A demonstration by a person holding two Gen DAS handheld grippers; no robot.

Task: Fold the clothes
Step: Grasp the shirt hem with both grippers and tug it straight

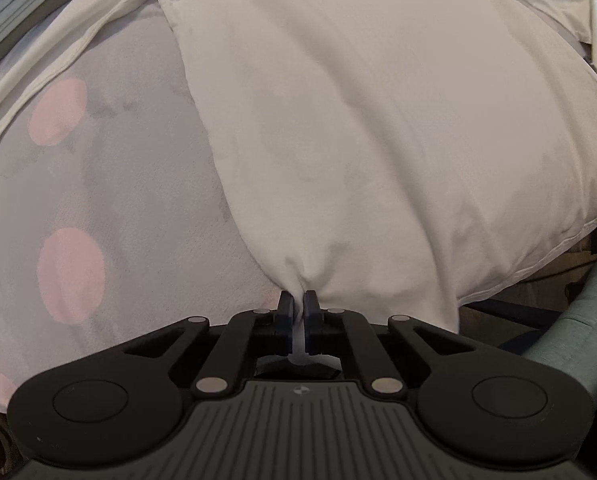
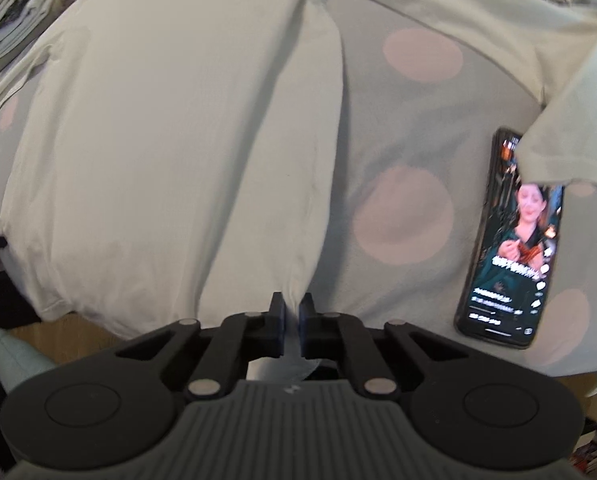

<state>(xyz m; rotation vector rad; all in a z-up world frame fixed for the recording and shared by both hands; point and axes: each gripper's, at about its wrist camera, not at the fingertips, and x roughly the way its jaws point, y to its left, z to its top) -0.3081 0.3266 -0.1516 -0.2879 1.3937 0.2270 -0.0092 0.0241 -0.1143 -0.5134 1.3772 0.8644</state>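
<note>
A white long-sleeved shirt (image 1: 358,120) lies spread on a grey blanket with pink dots (image 1: 98,200). My left gripper (image 1: 297,300) is shut on the shirt's bottom hem at its left corner, and cloth bunches between the pads. In the right wrist view the same shirt (image 2: 158,140) fills the left and centre. My right gripper (image 2: 291,302) is shut on the hem at the shirt's right corner. One sleeve (image 2: 538,80) stretches out to the right and its cuff lies over a phone.
A phone (image 2: 510,248) with a lit screen lies on the blanket (image 2: 398,140) at right, partly under the sleeve cuff. Folded clothes are stacked at far left (image 1: 14,8). A heap of other garments sits at the far right (image 1: 590,8). The bed edge is just below both grippers.
</note>
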